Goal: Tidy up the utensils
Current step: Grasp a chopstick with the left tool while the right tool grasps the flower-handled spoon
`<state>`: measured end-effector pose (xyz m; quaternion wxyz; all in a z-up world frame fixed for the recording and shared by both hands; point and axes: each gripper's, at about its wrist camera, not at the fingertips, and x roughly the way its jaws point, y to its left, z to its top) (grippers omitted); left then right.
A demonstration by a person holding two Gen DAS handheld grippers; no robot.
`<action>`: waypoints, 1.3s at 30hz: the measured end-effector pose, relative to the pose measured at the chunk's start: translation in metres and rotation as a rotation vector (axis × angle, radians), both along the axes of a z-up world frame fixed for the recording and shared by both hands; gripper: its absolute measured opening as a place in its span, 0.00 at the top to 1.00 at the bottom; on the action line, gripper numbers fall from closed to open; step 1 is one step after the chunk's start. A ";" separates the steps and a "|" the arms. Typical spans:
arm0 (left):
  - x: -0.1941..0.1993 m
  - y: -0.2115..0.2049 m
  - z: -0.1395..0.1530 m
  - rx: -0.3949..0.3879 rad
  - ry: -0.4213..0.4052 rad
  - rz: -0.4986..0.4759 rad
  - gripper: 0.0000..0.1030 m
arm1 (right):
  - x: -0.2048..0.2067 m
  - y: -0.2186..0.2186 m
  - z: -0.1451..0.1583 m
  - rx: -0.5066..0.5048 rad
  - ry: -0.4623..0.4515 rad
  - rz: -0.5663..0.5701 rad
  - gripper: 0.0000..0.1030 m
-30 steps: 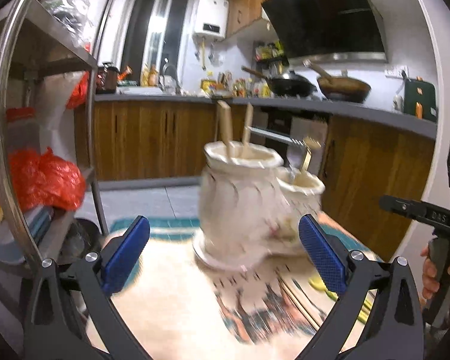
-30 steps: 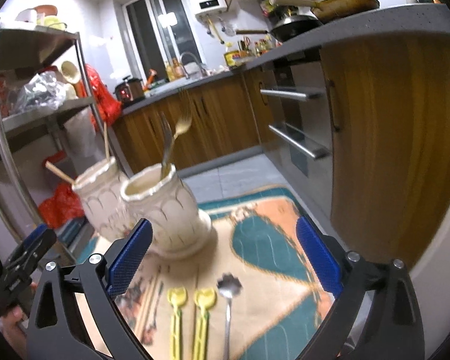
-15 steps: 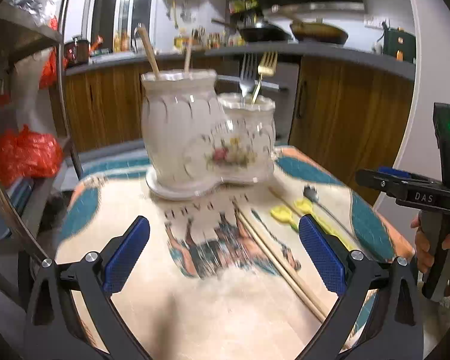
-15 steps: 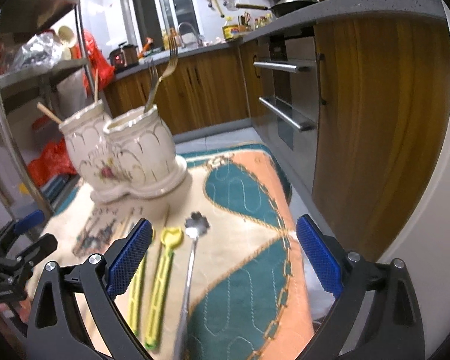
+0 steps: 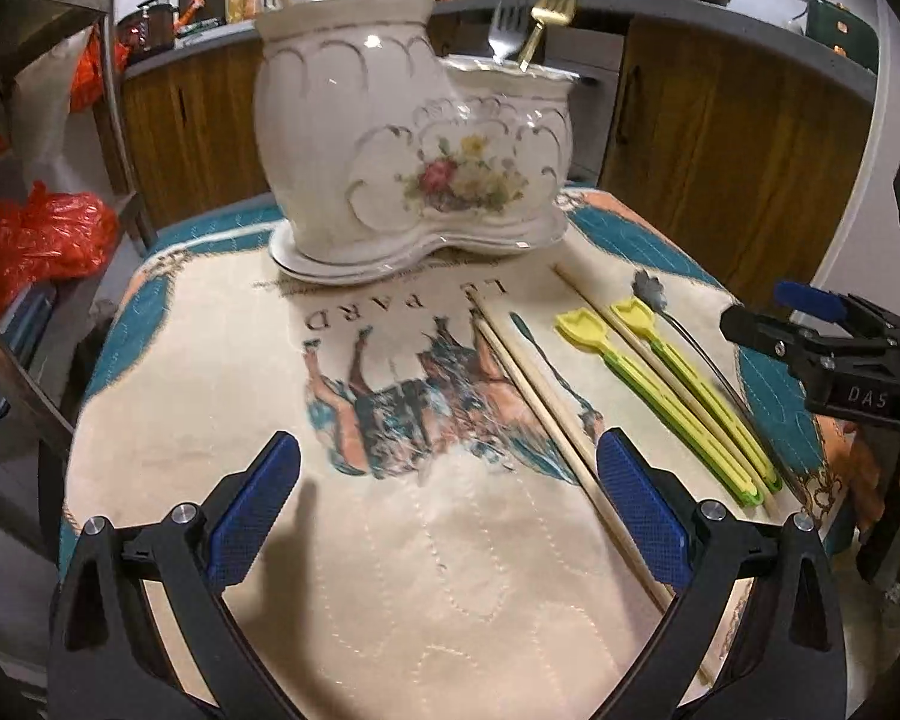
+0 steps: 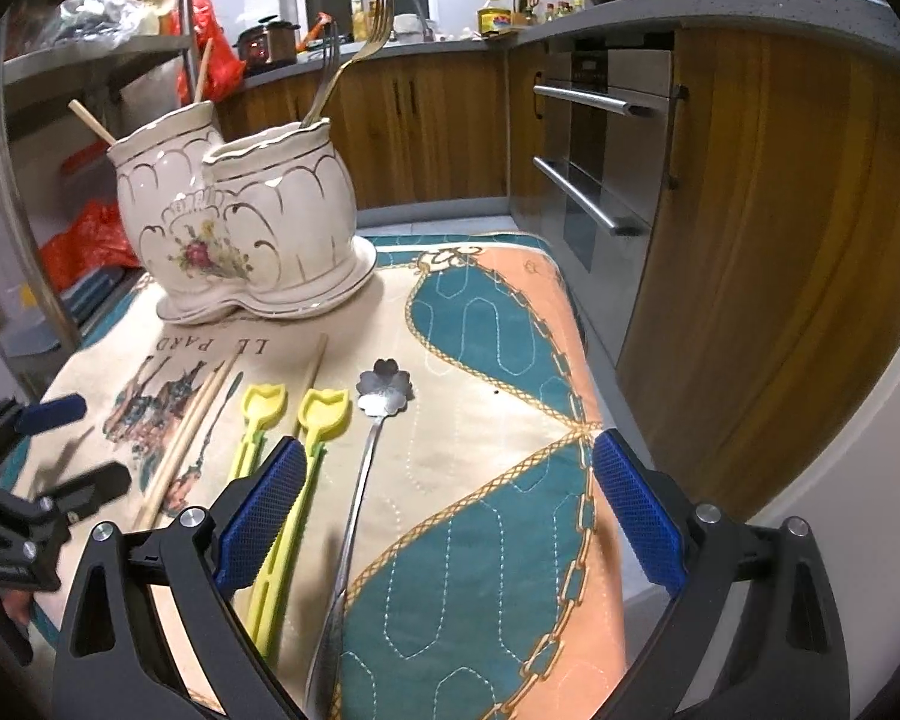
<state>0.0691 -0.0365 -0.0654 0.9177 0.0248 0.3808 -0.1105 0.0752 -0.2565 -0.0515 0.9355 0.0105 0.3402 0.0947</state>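
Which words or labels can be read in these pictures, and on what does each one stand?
"LE PARD": printed on the tablecloth in front of the ceramic holder, upside down in the left wrist view.
"DAS": on the right claw body.
Labels on counter bottles: too small to read.

A white ceramic double-pot holder [image 6: 240, 222] with a painted flower stands upright; its taller pot holds wooden chopsticks [image 6: 90, 120] and its shorter pot two forks [image 6: 336, 78]. Near the holder's front, loose chopsticks [image 5: 534, 384], two yellow tulip-headed picks [image 6: 288, 480] and a flower-bowled metal spoon [image 6: 366, 456] lie flat, roughly parallel, heads toward the holder.
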 end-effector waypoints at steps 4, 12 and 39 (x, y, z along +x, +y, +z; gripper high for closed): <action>0.000 -0.008 -0.004 0.048 0.006 -0.010 0.07 | 0.000 -0.001 0.000 -0.005 -0.003 0.000 0.07; 0.000 -0.006 -0.006 0.045 0.027 0.010 0.10 | -0.001 0.001 0.001 -0.012 -0.005 0.005 0.07; 0.002 -0.035 0.000 0.049 0.113 -0.113 0.84 | -0.002 0.028 -0.014 -0.030 0.110 0.172 0.93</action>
